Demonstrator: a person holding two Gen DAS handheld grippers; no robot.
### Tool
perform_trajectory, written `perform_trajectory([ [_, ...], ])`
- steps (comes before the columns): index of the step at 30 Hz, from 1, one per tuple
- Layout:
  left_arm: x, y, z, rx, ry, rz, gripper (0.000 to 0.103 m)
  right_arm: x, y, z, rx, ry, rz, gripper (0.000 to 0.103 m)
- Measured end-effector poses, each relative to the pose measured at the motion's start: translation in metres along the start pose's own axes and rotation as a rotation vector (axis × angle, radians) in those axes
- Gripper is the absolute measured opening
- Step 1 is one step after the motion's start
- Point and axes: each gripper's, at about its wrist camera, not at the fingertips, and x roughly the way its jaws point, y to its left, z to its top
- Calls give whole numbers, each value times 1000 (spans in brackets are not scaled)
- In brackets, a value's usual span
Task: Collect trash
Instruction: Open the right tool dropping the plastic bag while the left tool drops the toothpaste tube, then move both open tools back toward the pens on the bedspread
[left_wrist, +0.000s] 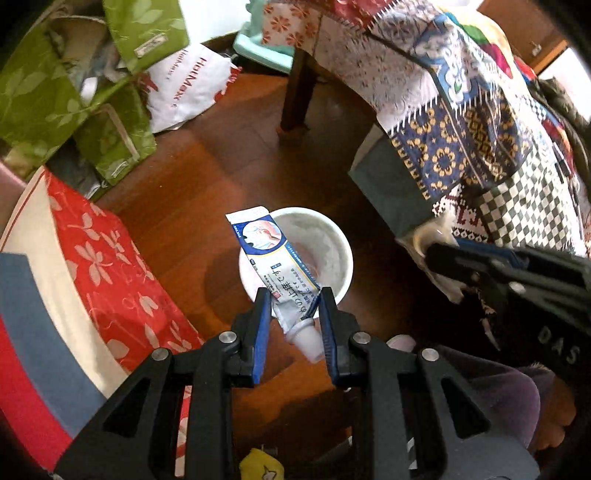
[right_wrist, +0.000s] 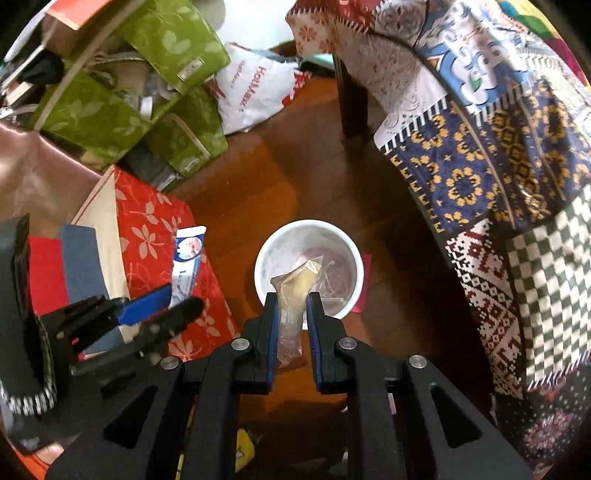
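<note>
Left tongs (left_wrist: 291, 299) clamp tube (left_wrist: 275, 264) cap-first; right tongs (right_wrist: 291, 301) clamp upright wrapper (right_wrist: 295, 291).

The left claw (left_wrist: 291, 314) points steeply down and grips a white-and-blue squeezed tube (left_wrist: 275, 258) near its cap end (cap toward the camera), its flat crimped tail reaching ahead over a white cup (left_wrist: 338, 243) on the wooden floor (left_wrist: 221, 166). To its right, the right claw (left_wrist: 439, 254) clamps a pale crumpled wrapper (left_wrist: 421, 236). To its left lies a red floral cushion (left_wrist: 122, 273).

Black hand-held gripper (left_wrist: 291, 306), blue pads (left_wrist: 261, 332)
</note>
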Motion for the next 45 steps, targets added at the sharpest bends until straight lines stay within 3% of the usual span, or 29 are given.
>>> perform_trajectory([
  [5,12,-8,13,30,27,-3,25,5,-2,12,-25,21,29,17],
  [9,14,-7,19,29,32,12,25,6,-5,18,-34,36,27,31],
  [20,-6,-7,14,39,4,22,26,-18,-9,4,-70,-5,4,31],
  [27,-51,-16,4,57,-80,19,26,-60,-4,-12,-110,-99,-35,31],
  [35,-123,-41,-9,101,-222,19,26,-132,-3,-39,-116,-267,-51,31],
  [45,-210,-107,-27,200,-417,-6,26,-225,-17,-80,-107,-494,-95,31],
])
